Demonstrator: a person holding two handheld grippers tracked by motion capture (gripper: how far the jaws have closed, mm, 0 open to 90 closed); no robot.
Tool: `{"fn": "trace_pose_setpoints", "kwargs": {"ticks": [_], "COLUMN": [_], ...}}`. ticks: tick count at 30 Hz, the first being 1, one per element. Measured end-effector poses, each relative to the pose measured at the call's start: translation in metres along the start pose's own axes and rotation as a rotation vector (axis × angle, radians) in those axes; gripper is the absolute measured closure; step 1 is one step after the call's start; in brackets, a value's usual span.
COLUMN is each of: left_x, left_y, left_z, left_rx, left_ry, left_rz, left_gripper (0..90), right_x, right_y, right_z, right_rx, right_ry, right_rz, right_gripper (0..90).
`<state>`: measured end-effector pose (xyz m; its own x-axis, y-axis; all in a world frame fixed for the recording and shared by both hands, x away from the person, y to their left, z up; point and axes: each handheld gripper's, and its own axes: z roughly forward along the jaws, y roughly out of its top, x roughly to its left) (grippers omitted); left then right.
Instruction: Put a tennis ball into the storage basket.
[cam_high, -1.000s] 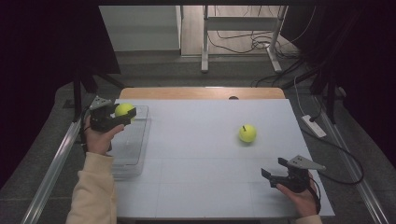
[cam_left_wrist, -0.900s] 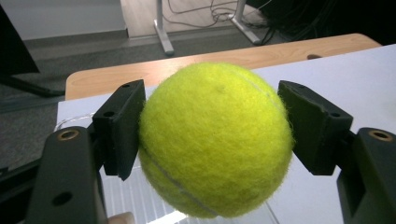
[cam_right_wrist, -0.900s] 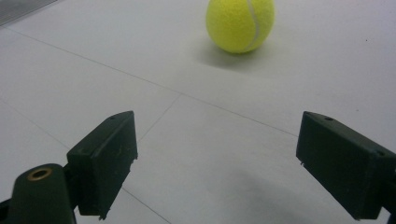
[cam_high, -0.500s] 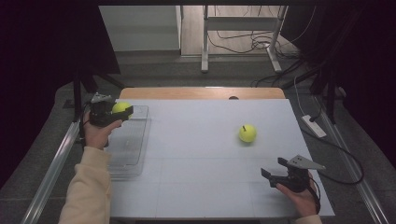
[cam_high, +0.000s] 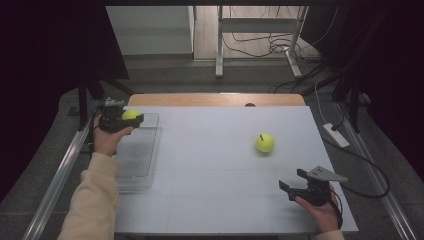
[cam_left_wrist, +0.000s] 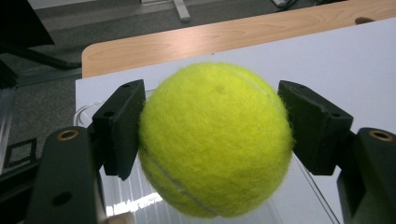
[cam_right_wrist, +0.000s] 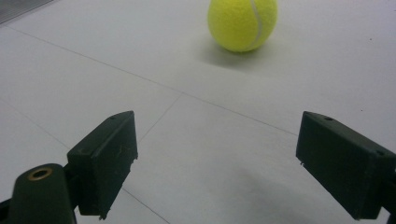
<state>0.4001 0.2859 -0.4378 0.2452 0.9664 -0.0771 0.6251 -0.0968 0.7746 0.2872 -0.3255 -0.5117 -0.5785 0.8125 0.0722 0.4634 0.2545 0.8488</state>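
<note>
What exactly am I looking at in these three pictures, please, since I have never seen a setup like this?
There is no robot here: a person sits at a table and holds a hand-operated grasping tool in each hand. The high view looks down on the white table from above the person's side. The other two pictures come from small cameras riding on each tool, looking along its two black jaws.

The left tool is shut on a yellow-green tennis ball, held above the far end of a clear plastic tray at the table's left edge. The right tool is open and holds nothing. A second tennis ball lies on the table, some way ahead of it.
</note>
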Motion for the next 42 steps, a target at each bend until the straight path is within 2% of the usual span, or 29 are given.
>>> {"fn": "trace_pose_setpoints", "kwargs": {"ticks": [11, 38, 42], "left_x": [0.004, 0.021, 0.021], "left_y": [0.001, -0.008, -0.008], "left_z": [0.008, 0.038, 0.042], "left_rx": [0.047, 0.188, 0.205], "left_ry": [0.027, 0.082, 0.091], "left_rz": [0.015, -0.009, 0.006], "left_gripper": [28.0, 27.8, 27.7], "right_x": [0.000, 0.000, 0.000], "right_y": [0.000, -0.001, -0.001], "right_z": [0.000, 0.001, 0.001], "right_rx": [0.001, 0.006, 0.007], "right_ry": [0.001, 0.002, 0.002], "right_rz": [0.001, 0.001, 0.000], "right_gripper": [12.3, 12.2, 12.2]}}
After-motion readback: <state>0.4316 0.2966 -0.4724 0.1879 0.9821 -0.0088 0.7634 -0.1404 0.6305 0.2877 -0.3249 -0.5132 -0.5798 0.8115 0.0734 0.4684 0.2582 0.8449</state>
